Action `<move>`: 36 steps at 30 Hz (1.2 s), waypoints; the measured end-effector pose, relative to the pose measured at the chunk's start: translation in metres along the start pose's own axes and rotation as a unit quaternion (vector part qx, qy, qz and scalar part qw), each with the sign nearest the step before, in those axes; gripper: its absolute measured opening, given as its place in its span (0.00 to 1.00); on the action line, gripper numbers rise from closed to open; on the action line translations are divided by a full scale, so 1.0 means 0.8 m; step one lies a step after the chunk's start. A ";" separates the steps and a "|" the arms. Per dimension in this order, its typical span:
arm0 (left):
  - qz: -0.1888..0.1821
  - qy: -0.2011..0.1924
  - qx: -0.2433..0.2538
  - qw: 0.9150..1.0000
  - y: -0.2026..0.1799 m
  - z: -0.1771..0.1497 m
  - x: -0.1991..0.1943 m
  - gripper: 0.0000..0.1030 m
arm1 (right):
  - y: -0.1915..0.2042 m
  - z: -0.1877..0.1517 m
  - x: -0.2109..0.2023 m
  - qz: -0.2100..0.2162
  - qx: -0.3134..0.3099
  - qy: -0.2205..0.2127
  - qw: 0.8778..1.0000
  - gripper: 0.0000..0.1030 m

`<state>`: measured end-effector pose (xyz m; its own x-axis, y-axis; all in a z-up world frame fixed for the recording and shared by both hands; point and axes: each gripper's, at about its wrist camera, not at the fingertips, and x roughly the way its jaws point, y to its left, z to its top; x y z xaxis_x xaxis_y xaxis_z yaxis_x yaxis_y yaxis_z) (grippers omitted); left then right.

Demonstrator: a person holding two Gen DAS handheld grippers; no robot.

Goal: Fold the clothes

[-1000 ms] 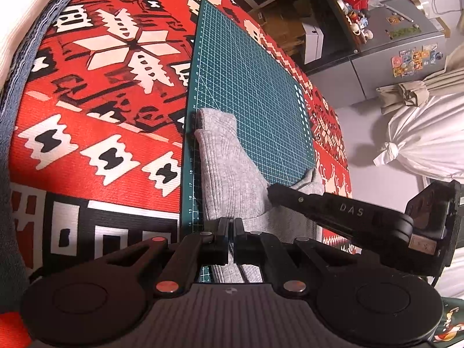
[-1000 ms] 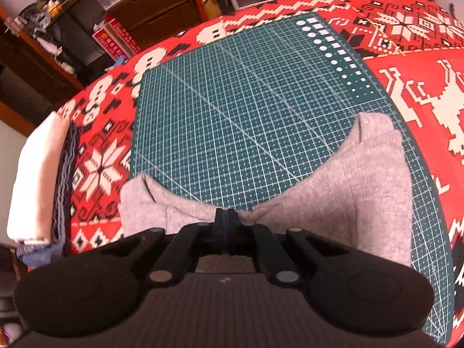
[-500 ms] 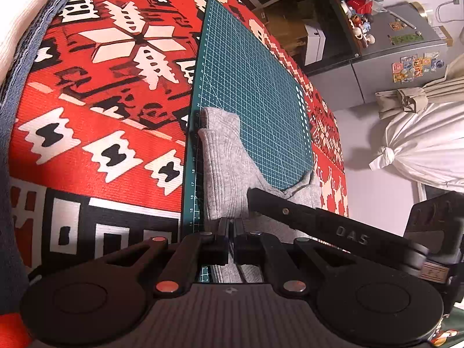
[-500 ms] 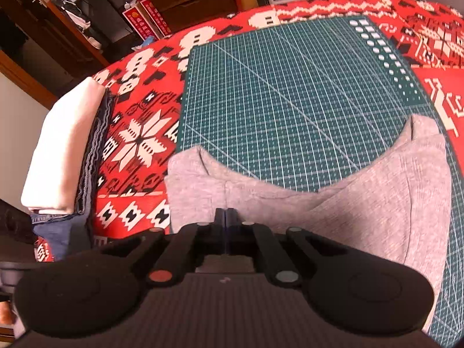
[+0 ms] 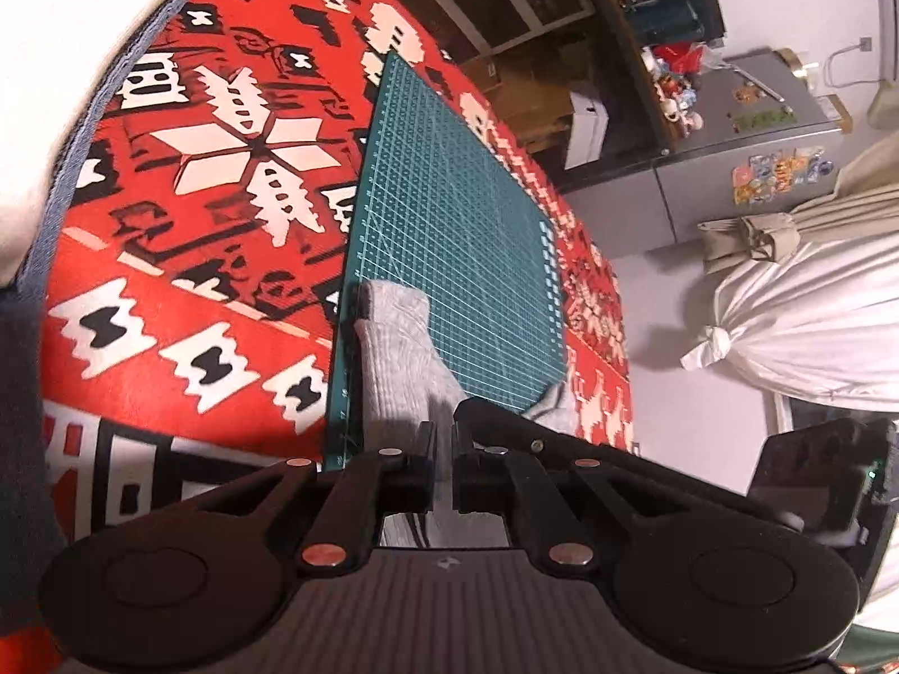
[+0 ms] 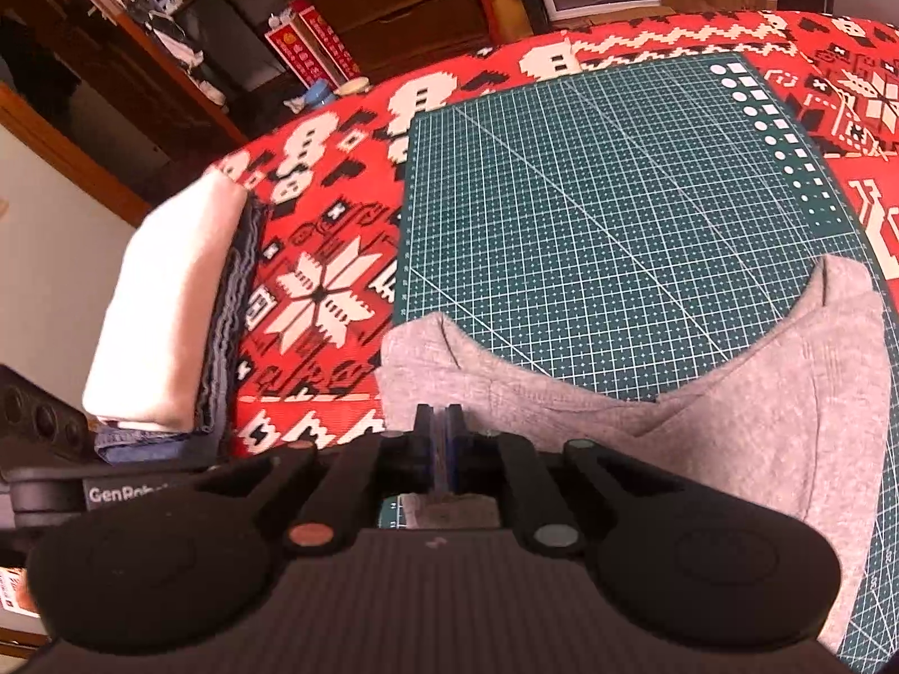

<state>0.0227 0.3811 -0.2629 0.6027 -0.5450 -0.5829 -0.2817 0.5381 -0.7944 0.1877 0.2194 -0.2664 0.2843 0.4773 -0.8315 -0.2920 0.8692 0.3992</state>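
Compared with a second ago, the right gripper has been swung towards the left of the frame, so that the stack of folded clothes is now seen at centre left in the right wrist view, and the left gripper has been parted slightly. A narrow gap is shown between the left jaws, with grey fabric seen through it; whether the fabric is pinched cannot be told. The right jaws are pressed nearly together on the edge of the grey garment. This garment is spread across the lower part of the green cutting mat, which is laid on the red patterned cloth.
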 end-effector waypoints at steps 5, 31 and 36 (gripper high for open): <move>0.024 0.012 -0.008 1.000 0.005 0.004 0.016 0.03 | -0.008 -0.002 0.021 -0.014 0.002 0.014 1.000 0.01; 0.020 -0.022 -0.032 0.999 0.008 0.051 0.010 0.03 | 0.004 0.039 0.036 0.005 0.011 0.002 1.000 0.06; 0.021 -0.018 -0.042 0.999 0.012 0.056 0.015 0.03 | 0.005 0.042 0.057 -0.014 0.013 0.005 1.000 0.05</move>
<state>0.0607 0.4086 -0.2694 0.6157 -0.4981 -0.6106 -0.3675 0.5039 -0.7817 0.2301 0.2492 -0.2896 0.2838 0.4514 -0.8460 -0.2606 0.8854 0.3850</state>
